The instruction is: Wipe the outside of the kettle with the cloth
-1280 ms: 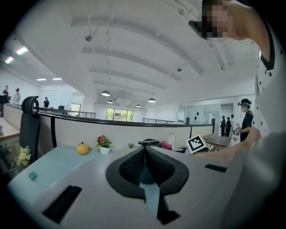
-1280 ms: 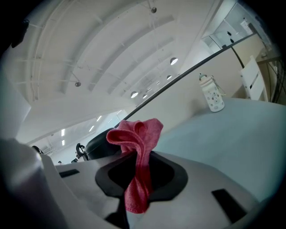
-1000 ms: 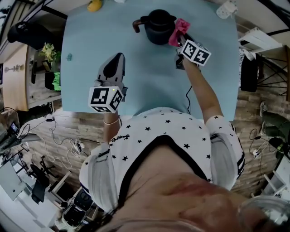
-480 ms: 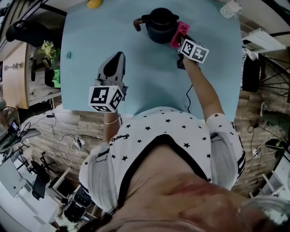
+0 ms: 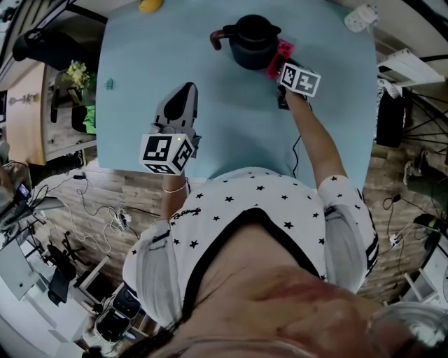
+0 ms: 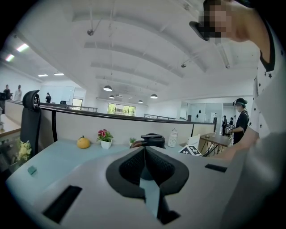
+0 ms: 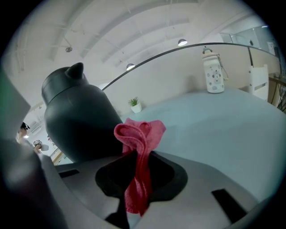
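Note:
A dark kettle (image 5: pixel 253 42) with a brown handle stands at the far middle of the light blue table (image 5: pixel 231 119). My right gripper (image 5: pixel 281 61) is shut on a pink cloth (image 5: pixel 278 57), which it holds against the kettle's right side. In the right gripper view the cloth (image 7: pixel 139 144) stands bunched up between the jaws, right beside the kettle's body (image 7: pixel 80 120). My left gripper (image 5: pixel 183 94) hovers over the table's near left, shut and holding nothing, well apart from the kettle (image 6: pixel 152 140).
A yellow fruit-shaped object (image 5: pixel 148 6) lies at the table's far edge, with a small potted flower (image 6: pixel 105 138) beside it. A white bottle (image 7: pixel 213 71) stands at the far right corner. A small teal item (image 5: pixel 107 85) sits at the left edge.
My right gripper has carried the cloth slightly further along the kettle's right side. The left gripper stayed almost in place.

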`<state>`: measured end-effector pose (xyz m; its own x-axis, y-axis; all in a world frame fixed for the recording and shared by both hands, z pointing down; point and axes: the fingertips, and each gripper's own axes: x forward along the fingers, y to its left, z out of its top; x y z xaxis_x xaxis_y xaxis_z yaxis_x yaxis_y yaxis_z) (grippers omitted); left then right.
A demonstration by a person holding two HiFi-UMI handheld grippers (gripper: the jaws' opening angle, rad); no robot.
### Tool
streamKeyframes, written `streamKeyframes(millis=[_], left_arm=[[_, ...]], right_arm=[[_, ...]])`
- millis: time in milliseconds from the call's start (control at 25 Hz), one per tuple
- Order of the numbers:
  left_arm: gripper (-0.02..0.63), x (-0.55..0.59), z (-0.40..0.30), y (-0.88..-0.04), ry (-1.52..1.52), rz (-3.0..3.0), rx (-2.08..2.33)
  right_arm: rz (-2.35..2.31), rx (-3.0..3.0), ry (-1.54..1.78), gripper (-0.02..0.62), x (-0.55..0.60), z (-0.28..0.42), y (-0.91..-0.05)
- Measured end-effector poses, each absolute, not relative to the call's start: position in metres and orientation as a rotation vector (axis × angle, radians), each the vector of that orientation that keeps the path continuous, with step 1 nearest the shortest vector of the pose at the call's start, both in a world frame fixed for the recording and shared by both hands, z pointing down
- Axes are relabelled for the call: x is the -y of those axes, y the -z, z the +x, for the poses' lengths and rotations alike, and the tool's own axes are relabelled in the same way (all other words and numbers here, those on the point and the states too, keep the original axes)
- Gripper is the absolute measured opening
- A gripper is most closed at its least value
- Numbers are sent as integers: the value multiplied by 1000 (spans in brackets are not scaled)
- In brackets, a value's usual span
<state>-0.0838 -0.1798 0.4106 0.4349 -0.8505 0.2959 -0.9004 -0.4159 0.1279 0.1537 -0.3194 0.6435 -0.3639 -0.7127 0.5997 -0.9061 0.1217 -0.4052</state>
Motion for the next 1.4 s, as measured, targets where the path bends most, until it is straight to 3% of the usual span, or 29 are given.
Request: streamKeyframes(millis=[320, 560, 1040, 1400], left_arm=[[29, 175, -80, -403, -264, 2452, 1509], [29, 168, -76, -397, -249, 2480, 1491], [29, 151, -80, -387, -202, 2505, 1489], [29, 146, -93, -385, -180, 2475, 1525]], right_arm=[[1755, 2105, -1115, 58, 308, 188, -633], [1947, 2210, -1040, 58, 299, 200, -572], [1890, 2636, -1163, 58, 278, 130, -465], [1888, 2570, -1158, 58, 283, 114, -483]])
